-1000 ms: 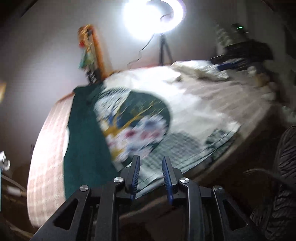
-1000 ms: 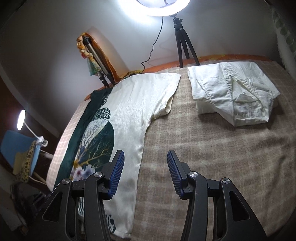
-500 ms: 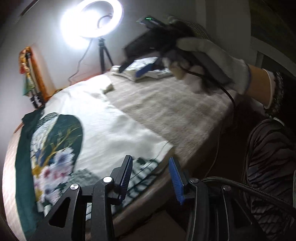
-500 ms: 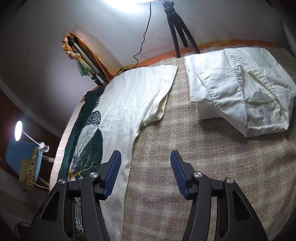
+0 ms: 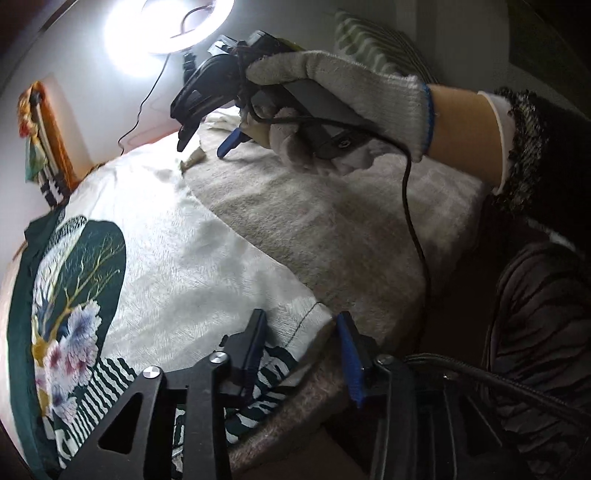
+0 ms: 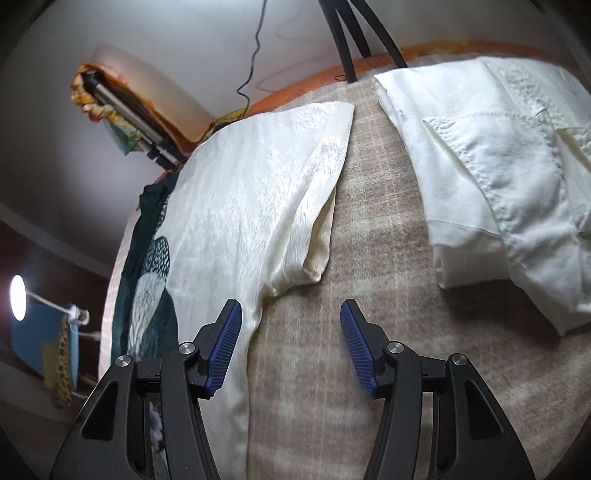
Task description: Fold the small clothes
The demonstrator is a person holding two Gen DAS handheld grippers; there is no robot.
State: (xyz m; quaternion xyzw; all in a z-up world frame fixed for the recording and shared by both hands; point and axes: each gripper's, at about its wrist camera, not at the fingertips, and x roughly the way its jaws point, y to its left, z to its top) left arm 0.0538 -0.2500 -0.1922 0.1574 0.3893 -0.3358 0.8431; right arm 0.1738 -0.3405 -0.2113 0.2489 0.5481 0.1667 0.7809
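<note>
A cream shirt (image 5: 184, 258) with a dark green bird-and-flower panel lies flat on the beige plaid blanket (image 5: 332, 221). My left gripper (image 5: 301, 347) hovers at the shirt's near hem corner. That corner lies between its jaws, which are closing, and the pads stand apart from the cloth. A gloved hand holds my right gripper (image 5: 205, 142) further up the bed. In the right wrist view the right gripper (image 6: 290, 321) is open just above the blanket (image 6: 369, 258). Its left finger is at the side edge of the shirt (image 6: 258, 177), below the short sleeve.
A folded white garment (image 6: 498, 184) lies on the right of the bed. A ring light (image 5: 170, 26) on a tripod (image 6: 351, 37) stands behind it. A folded stand with colourful cloth (image 6: 122, 107) leans on the wall. A lamp (image 6: 17, 302) is at left. The person's striped leg (image 5: 535, 332) is by the bed edge.
The left gripper swung right along the hem to the shirt's corner; its jaws widened, then narrowed. The right gripper sank and moved in toward the sleeve, its jaws slightly wider.
</note>
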